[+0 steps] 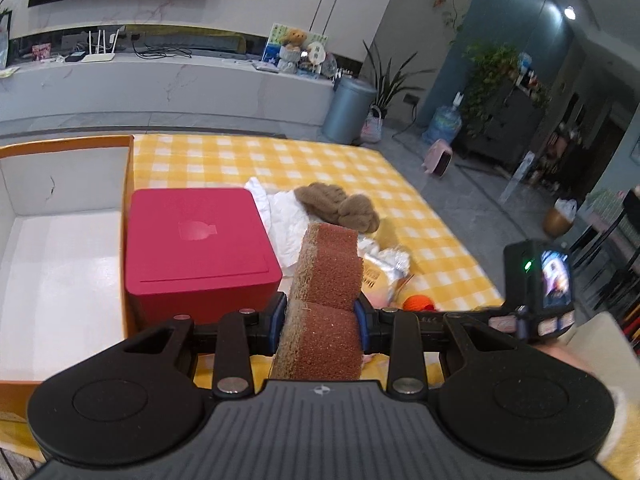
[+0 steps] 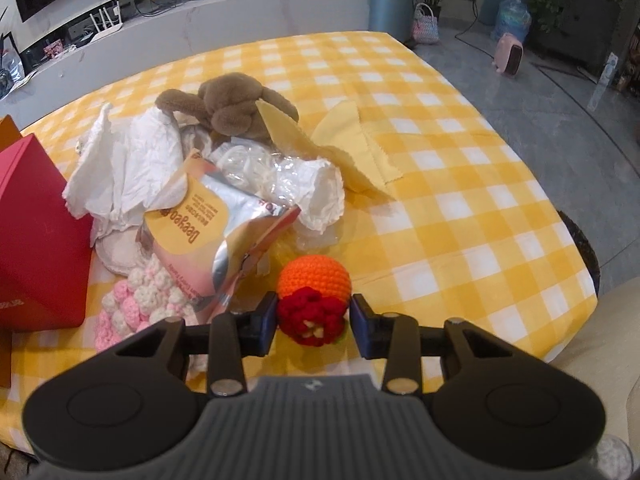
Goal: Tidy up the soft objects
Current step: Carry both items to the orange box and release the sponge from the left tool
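Yellow-and-white checked cloth covers the bench (image 2: 460, 184), and everything here is easiest placed against the red box (image 1: 200, 248) standing on it. Left of the red box sits the large orange-walled carton (image 1: 60, 240), white inside and open-topped, the likely home for the soft things. Right of the red box lies the heap: crumpled white tissue (image 2: 132, 160) hard against it, a brown plush toy (image 2: 232, 104) behind, a yellow cloth (image 2: 352, 148) further right, a foil snack bag (image 2: 212, 224) in the middle and a pink-and-white crochet piece (image 2: 140, 300) at the box's near corner. The left hand-held gripper (image 1: 320, 316) is pinching a brown scouring sponge (image 1: 324, 280) at its waist, raised just right of the red box; the sponge is light and springy, so a squeeze across the narrow middle holds well and it will bulge rather than slip. The right hand-held gripper (image 2: 314, 320) stands at the near right edge of the heap, well away from the red box, with its pads either side of a small orange crochet ball with a red flower (image 2: 314, 296); the left pad seems to touch the yarn while a sliver of gap shows at the right one, so I cannot tell whether the pinch is made. That ball is soft, light and a little rollable, and grips best across the red flower.
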The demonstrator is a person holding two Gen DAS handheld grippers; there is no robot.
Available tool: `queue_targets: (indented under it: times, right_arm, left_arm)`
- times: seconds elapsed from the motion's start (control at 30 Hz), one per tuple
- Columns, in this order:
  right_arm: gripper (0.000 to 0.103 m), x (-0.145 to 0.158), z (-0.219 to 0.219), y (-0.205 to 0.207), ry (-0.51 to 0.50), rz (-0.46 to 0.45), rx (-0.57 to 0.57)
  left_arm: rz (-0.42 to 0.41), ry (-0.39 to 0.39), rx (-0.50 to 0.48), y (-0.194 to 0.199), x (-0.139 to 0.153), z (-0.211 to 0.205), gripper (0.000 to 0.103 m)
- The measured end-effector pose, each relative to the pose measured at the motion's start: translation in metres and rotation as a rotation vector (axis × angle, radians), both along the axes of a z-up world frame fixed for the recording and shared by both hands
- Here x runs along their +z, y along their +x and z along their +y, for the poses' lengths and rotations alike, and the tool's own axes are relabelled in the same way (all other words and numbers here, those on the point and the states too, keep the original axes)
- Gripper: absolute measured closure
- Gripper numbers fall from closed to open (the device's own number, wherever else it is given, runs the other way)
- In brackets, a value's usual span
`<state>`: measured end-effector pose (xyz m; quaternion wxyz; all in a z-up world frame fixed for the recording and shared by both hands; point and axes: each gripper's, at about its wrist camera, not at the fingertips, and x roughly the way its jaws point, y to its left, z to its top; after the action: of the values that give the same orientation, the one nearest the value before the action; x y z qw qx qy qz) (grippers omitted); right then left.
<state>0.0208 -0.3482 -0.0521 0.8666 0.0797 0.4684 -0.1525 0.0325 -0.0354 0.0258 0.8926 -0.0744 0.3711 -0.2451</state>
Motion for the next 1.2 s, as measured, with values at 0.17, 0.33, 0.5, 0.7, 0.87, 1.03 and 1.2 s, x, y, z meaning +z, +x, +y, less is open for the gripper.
queue_targets:
  times: [0.17, 0.33, 0.5, 0.7, 0.87, 1.03, 1.2]
  right_arm:
    - [0.065, 0.01, 0.007, -0.011, -0.012, -0.05, 0.019]
    - [0.065, 0.021, 0.013, -0.02, -0.031, -0.103, 0.021]
    - [0.065, 0.043, 0.017, -0.031, 0.036, -0.19, 0.027]
    - [0.065, 0.076, 0.071, -0.034, 0.127, -0.295, 0.198]
    - [0.065, 0.09, 0.13, -0.028, 0.137, -0.303, 0.347]
    - [0.065, 0.1, 0.171, -0.023, 0.123, -0.305, 0.427]
    - [0.065, 0.103, 0.199, -0.003, 0.085, -0.278, 0.495]
  left_arm:
    - [-0.064, -0.019, 0.06, -0.01, 0.019, 0.023, 0.064]
    - [-0.13, -0.017, 0.164, -0.017, 0.035, 0.058, 0.064]
    - [-0.125, -0.009, 0.3, -0.011, 0.03, 0.098, 0.064]
    - [-0.043, -0.041, 0.442, 0.012, 0.005, 0.141, 0.064]
    - [-0.074, -0.023, 0.444, 0.025, -0.005, 0.157, 0.064]
    - [-0.045, 0.041, 0.475, 0.029, -0.018, 0.165, 0.064]
    - [0.0, 0.21, 0.539, 0.039, -0.034, 0.159, 0.064]
